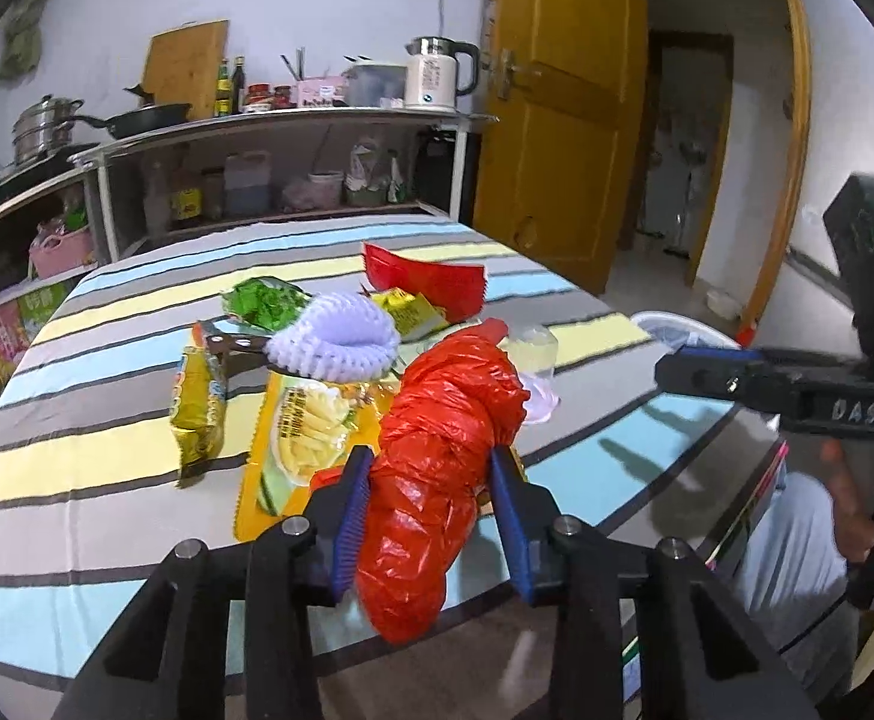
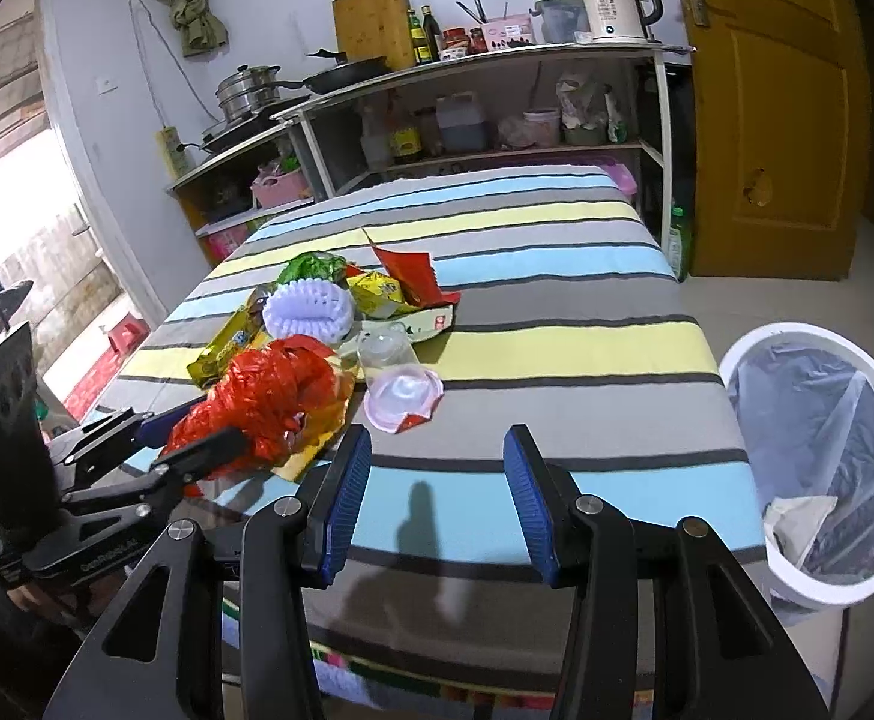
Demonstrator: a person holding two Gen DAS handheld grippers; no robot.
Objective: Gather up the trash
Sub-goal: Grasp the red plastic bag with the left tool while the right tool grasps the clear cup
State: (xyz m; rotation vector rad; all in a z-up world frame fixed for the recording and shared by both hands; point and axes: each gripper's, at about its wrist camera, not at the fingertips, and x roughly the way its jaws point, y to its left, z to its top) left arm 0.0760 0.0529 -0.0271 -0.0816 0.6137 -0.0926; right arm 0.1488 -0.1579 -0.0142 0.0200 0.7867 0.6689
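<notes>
A crumpled red plastic bag [image 1: 437, 456] is being gripped between the blue pads of the left gripper [image 1: 431, 468], over the striped tablecloth [image 1: 107, 456]. The right gripper [image 2: 437, 450] is being held wide apart with nothing between its fingers. More wrappers, a white foam net [image 2: 308, 306] and a clear cup [image 2: 386, 351] are lying at twelve o'clock of the bag. A lined white bin [image 2: 821, 462] is standing at three o'clock of the right gripper.
</notes>
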